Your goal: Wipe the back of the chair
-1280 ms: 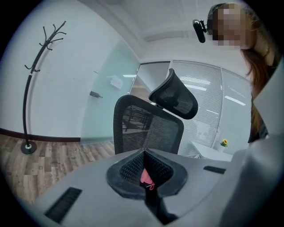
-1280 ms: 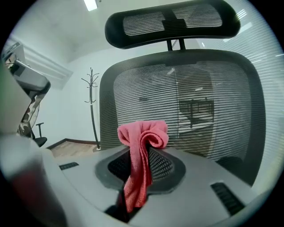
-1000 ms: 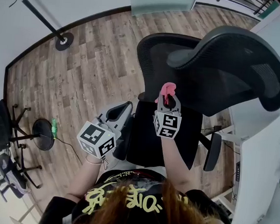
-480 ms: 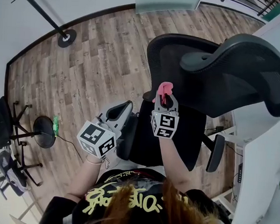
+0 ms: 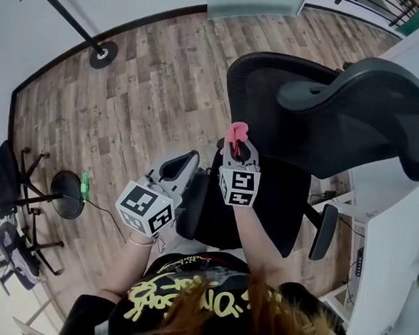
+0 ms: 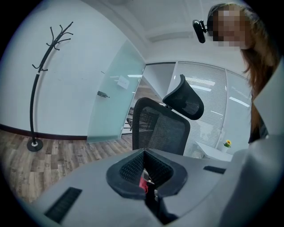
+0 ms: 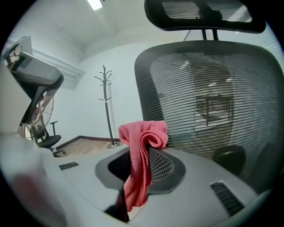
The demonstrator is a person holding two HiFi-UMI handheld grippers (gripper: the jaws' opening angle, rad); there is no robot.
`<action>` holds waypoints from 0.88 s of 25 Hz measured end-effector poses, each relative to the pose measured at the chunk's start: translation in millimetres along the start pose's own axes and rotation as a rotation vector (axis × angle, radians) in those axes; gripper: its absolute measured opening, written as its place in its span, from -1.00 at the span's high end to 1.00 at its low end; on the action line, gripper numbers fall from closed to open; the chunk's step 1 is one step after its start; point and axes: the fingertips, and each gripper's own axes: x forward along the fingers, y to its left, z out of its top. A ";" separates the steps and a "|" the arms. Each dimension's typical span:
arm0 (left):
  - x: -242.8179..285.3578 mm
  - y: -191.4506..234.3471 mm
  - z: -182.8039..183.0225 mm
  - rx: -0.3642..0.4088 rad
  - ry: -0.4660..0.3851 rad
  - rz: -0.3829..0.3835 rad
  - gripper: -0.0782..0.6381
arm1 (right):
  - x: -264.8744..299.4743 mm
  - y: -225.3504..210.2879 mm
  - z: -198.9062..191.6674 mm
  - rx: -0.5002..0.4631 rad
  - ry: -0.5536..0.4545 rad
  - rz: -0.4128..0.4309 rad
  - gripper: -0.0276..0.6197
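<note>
Here, right gripper (image 5: 237, 145) fingers clamp a pink cloth (image 7: 144, 135) beside the chair back (image 5: 271, 103); left gripper (image 5: 182, 163) fingers meet.

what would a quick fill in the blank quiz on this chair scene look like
1. The pink cloth is clamped in the ____ gripper.
2. The chair's backrest is made of black ____.
3. Above the backrest sits the chair's ____.
4. The coat stand stands on a ____ floor.
Missing words: right; mesh; headrest; wooden.

An office: mesh chair (image 5: 320, 114), white desk (image 5: 387, 240), coat stand (image 6: 37, 88).
</note>
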 end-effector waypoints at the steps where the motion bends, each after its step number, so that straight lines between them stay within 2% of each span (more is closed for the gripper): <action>1: -0.7 1.0 0.7 -0.001 -0.001 0.003 0.81 | 2.2 5.5 0.0 -0.005 0.006 0.021 0.71; 5: -0.9 1.2 0.4 0.000 -0.003 0.011 0.81 | 10.0 31.1 2.7 -0.049 0.019 0.126 0.71; 9: -2.5 -0.5 3.9 0.000 -0.013 0.014 0.81 | 3.1 40.9 25.5 -0.060 -0.030 0.160 0.71; 15: 1.3 -14.6 11.5 0.010 -0.025 -0.006 0.81 | -23.2 22.2 50.8 -0.057 -0.076 0.140 0.71; 22: 22.1 -61.9 19.8 0.039 -0.032 -0.076 0.81 | -78.0 -25.8 68.4 -0.076 -0.106 0.090 0.71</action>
